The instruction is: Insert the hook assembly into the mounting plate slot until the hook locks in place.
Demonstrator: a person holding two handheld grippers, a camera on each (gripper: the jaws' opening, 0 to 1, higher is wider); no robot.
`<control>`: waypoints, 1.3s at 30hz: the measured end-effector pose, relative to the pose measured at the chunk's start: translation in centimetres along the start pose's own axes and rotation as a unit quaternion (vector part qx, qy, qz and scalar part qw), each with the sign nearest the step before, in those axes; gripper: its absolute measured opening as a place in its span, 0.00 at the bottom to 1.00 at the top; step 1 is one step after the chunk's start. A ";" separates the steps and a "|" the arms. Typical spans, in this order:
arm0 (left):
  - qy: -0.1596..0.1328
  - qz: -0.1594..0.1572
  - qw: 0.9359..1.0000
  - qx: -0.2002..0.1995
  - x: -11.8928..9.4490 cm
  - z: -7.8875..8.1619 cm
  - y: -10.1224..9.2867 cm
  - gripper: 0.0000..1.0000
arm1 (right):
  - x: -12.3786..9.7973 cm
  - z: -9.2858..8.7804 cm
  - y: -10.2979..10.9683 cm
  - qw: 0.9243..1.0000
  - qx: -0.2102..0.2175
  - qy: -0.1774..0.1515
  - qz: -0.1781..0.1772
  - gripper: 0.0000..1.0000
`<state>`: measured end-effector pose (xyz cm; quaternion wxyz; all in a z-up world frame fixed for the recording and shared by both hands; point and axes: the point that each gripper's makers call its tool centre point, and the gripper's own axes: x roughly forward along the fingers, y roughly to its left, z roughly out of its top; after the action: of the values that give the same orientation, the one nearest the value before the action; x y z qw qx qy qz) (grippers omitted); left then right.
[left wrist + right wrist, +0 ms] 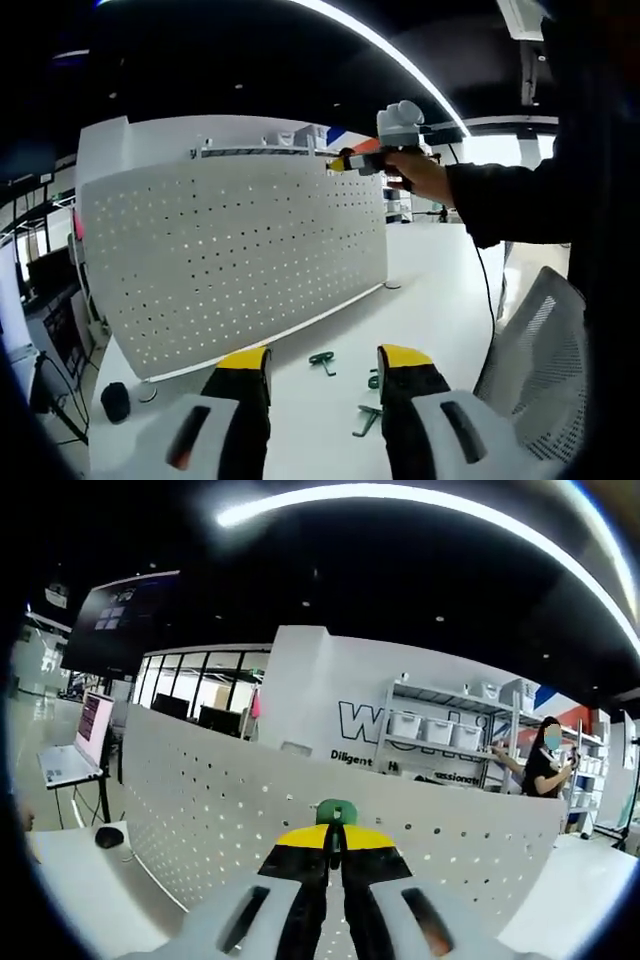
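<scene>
**Green hook at the pegboard's top edge**

We are holding the right hand-held gripper (pixel 336 852) clenched on a green hook (pixel 336 811); most of the hook is hiding between the jaws, so its shape is hard to make out. It is sitting near the top of the white perforated mounting plate (pixel 240 250). Our left hand-held gripper (pixel 325 360) is hanging released over the white surface (pixel 440 290), near loose green hooks (pixel 322 360).

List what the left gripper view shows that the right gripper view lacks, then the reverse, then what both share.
Left gripper view: green hooks lying on the white table, and the right gripper at the board's top edge. Right gripper view: a green hook pinched between the shut jaws, and a laptop. Both: the white perforated pegboard.
</scene>
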<state>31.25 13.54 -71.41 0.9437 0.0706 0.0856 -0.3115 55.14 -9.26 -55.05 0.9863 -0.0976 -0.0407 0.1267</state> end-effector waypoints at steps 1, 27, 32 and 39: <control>0.001 0.000 1.000 -0.001 0.0 -0.1 0.0 0.44 | 0.2 0.0 0.0 1.000 0.000 0.000 0.000 0.01; 0.005 0.006 1.000 -0.015 0.1 -0.1 0.2 0.42 | 2.5 -1.4 -0.8 1.000 0.015 0.009 -0.017 0.01; 0.005 0.004 1.000 -0.015 0.1 -0.3 0.2 0.42 | 2.6 -1.8 -1.0 0.999 0.022 0.009 -0.030 0.01; 0.004 0.004 1.000 -0.016 0.0 -0.3 0.3 0.41 | 2.8 -1.9 -0.8 0.999 0.022 0.006 -0.043 0.01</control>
<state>31.36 13.82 -71.65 0.9457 0.0570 0.0941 -0.3057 58.26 -9.68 -56.60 0.9930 -0.0745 -0.0360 0.0842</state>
